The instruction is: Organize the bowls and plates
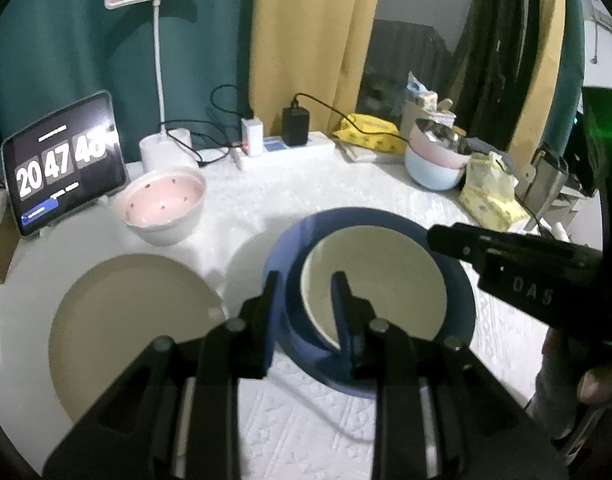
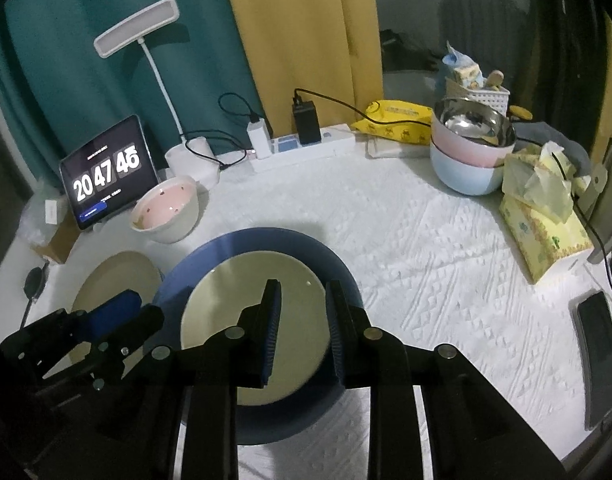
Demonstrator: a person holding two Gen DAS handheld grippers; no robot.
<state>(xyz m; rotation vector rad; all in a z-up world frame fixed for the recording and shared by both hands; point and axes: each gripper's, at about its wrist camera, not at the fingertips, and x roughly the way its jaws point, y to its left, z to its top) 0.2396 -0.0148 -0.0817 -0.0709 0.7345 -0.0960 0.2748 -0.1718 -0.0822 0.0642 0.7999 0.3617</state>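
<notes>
The left claw (image 1: 306, 292) sits nearest its camera, its two fingers straddling the near-left rim of the blue plate (image 1: 457, 292): one finger outside the rim, the other inside on the cream centre. It appears to be pinching that rim, and the plate looks tilted up, with a shadow on the cloth beside it. The right claw (image 2: 302, 312) hovers over the same blue plate (image 2: 234, 248) with its fingers spread and nothing between them.

Just left of the blue plate lies a beige plate (image 1: 134, 320), flat on the white-clothed worktop (image 1: 306, 420). Stacking the two is probably the step in hand. To do it well, the left grip should stay firm on the rim, keeping the plate level so it does not swing, and the free right claw could steady the far rim before the plate is carried over and lowered centred.

Further back stands a pink-lined bowl (image 1: 166, 204) beside a tablet clock (image 1: 62, 164). At the far right, stacked bowls (image 2: 469, 152) wait near a tissue pack (image 2: 545, 216).
</notes>
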